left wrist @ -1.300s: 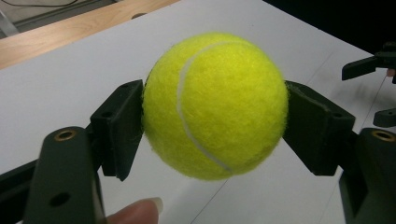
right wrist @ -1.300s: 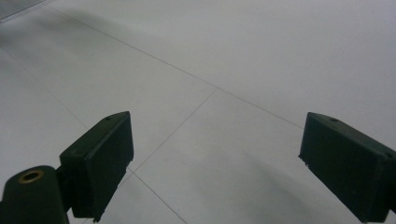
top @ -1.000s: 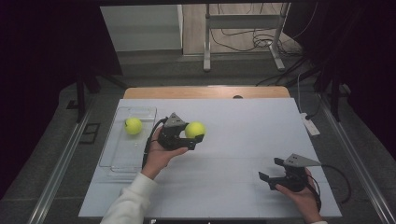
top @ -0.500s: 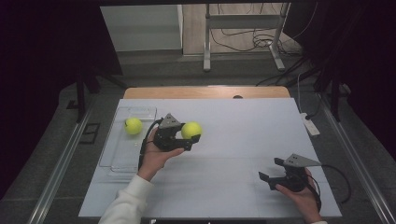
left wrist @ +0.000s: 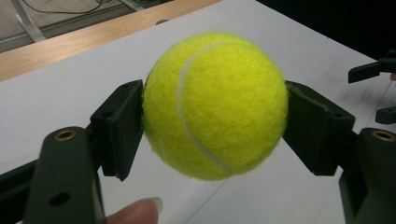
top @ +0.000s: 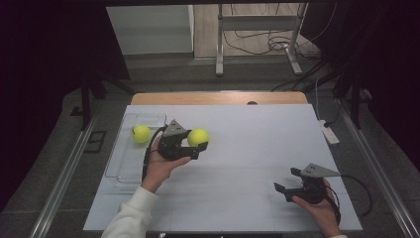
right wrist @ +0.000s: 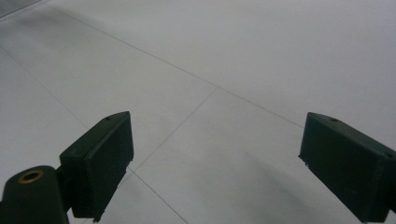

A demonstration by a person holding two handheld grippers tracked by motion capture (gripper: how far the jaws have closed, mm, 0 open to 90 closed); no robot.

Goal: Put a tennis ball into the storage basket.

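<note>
Left gripper view: tennis ball (left wrist: 215, 105) squarely between left gripper (left wrist: 215, 126) pads.

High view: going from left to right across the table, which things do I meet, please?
Clear tray with a tennis ball in it → left gripper gripping a second tennis ball → bare white table → right gripper, jaws open with nothing between them.
</note>
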